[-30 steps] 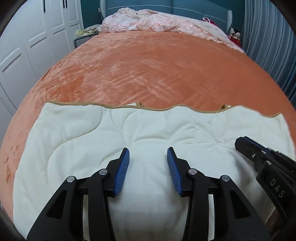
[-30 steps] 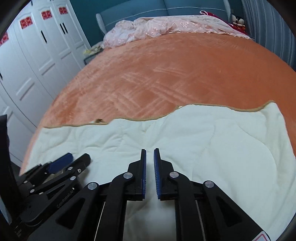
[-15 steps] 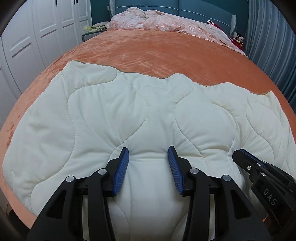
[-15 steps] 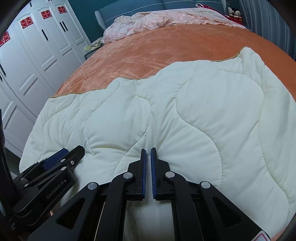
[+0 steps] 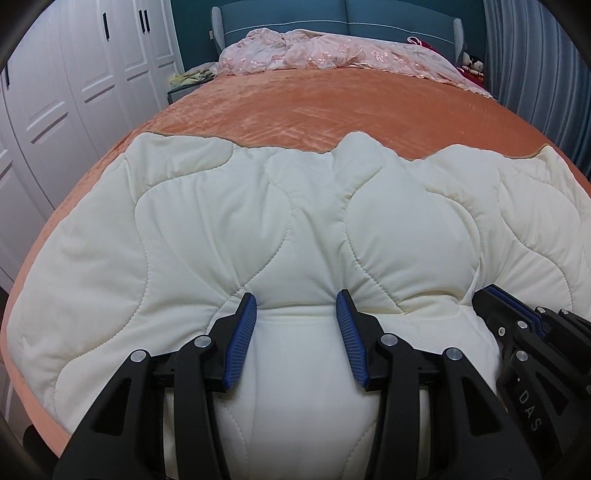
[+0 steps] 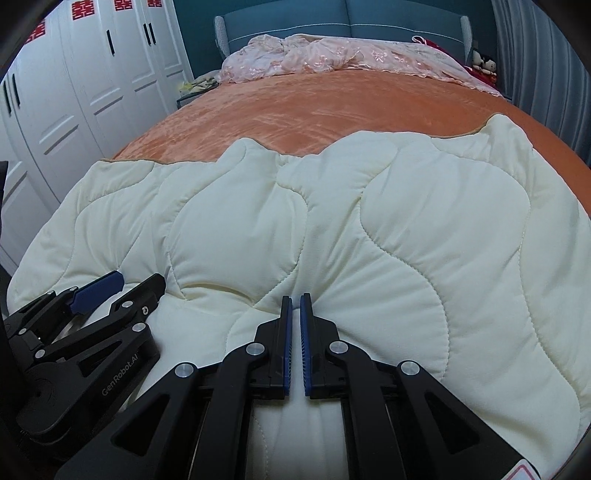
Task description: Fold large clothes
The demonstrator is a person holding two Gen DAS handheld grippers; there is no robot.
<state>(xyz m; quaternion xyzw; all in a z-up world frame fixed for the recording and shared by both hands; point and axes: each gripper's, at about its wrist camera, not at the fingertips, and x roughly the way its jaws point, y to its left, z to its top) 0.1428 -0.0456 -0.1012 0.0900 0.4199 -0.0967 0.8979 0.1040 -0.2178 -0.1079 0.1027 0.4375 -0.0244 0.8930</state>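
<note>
A cream quilted cover [image 5: 229, 229], stitched in wavy lines, lies spread over the near end of a bed with an orange plush bedspread [image 5: 314, 110]; its far edge is uneven and shows a thin tan trim at the corners. 2 handheld grippers with black frames and blue ribbed pads sit side by side at the near edge of the cover, both angled down toward it. The left gripper [image 5: 295, 325] has its jaws partly apart, with a puffed fold of the cream fabric bulging up between them and the pads pressing into its sides, so it is grasping the cover. The right gripper [image 6: 296, 328] is clenched almost fully, leaving only a thin sliver between its pads; whether a thin layer of fabric is pinched there cannot be told. At the head of the bed, well apart from the cover, a crumpled pink embroidered blanket [image 6: 332, 55] lies against a blue padded headboard [image 5: 388, 26]. White wardrobe doors [image 6: 92, 74] stand along the left, some with red paper cut-outs. No containers are in view.
</note>
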